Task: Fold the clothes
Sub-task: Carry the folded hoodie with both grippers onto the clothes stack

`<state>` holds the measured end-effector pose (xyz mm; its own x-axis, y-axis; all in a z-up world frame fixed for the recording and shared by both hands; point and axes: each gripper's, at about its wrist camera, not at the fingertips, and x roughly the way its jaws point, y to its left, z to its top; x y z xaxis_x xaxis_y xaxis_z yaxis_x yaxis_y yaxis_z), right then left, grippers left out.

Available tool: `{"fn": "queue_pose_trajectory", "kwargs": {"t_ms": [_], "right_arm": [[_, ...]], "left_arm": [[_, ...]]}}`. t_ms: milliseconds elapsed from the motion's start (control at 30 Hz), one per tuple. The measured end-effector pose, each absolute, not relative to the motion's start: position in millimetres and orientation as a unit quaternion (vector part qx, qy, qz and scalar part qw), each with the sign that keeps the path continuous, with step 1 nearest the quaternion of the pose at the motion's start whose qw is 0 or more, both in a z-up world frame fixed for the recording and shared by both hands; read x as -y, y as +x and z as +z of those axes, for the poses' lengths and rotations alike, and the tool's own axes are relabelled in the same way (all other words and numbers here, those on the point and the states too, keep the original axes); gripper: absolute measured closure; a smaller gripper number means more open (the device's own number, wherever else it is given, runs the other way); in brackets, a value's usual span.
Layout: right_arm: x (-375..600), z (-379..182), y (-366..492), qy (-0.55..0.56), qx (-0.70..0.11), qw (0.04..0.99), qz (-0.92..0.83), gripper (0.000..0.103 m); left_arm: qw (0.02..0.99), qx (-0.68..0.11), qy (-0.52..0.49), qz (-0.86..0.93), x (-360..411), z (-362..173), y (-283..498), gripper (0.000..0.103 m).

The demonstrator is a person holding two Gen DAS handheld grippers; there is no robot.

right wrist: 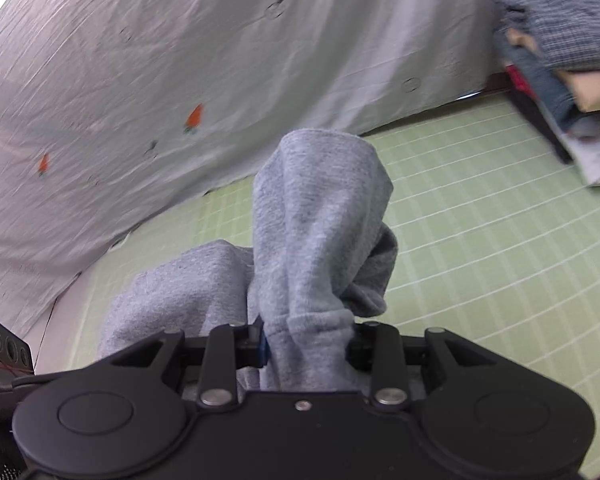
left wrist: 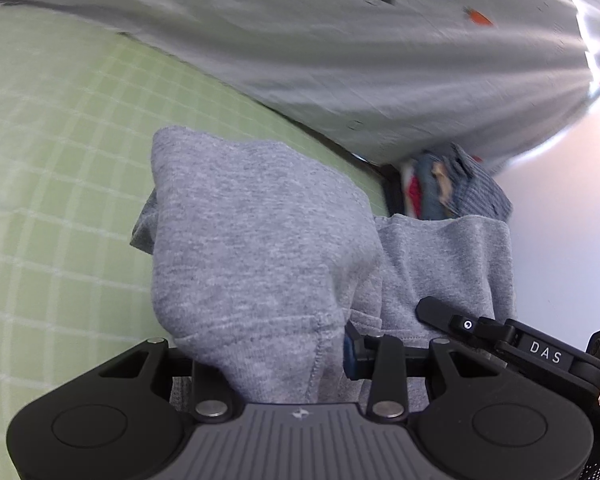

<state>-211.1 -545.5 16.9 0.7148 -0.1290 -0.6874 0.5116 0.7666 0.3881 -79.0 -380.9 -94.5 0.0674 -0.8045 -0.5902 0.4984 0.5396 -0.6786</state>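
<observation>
A grey sweatshirt-knit garment (left wrist: 256,232) hangs bunched between both grippers above a green checked mat (left wrist: 52,168). My left gripper (left wrist: 272,356) is shut on a hemmed edge of it; the cloth fills the space between the jaws and hides the fingertips. In the right wrist view the same grey garment (right wrist: 320,220) rises in a fold in front of my right gripper (right wrist: 306,346), which is shut on its hemmed edge. The right gripper's body (left wrist: 512,344) shows at the right of the left wrist view, close beside the left one.
A white sheet with small carrot prints (right wrist: 180,80) hangs behind the mat (right wrist: 480,220). A stack of folded clothes (right wrist: 560,72) lies at the mat's far right, also seen in the left wrist view (left wrist: 452,188).
</observation>
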Motion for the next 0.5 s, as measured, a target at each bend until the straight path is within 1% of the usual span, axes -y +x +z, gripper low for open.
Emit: {"fn": "queue_pose_trajectory", "kwargs": {"t_ms": [267,500], "right_arm": [[619,33,-265,0.292,-0.286,0.880,-0.242,0.072],[745,60,-325,0.263,-0.239,0.902,-0.245,0.073]], "left_arm": [[0.698,-0.480,-0.144,-0.512,478,-77,-107,0.063],[0.705,-0.430,-0.181,-0.534,601,-46,-161,0.063]]}}
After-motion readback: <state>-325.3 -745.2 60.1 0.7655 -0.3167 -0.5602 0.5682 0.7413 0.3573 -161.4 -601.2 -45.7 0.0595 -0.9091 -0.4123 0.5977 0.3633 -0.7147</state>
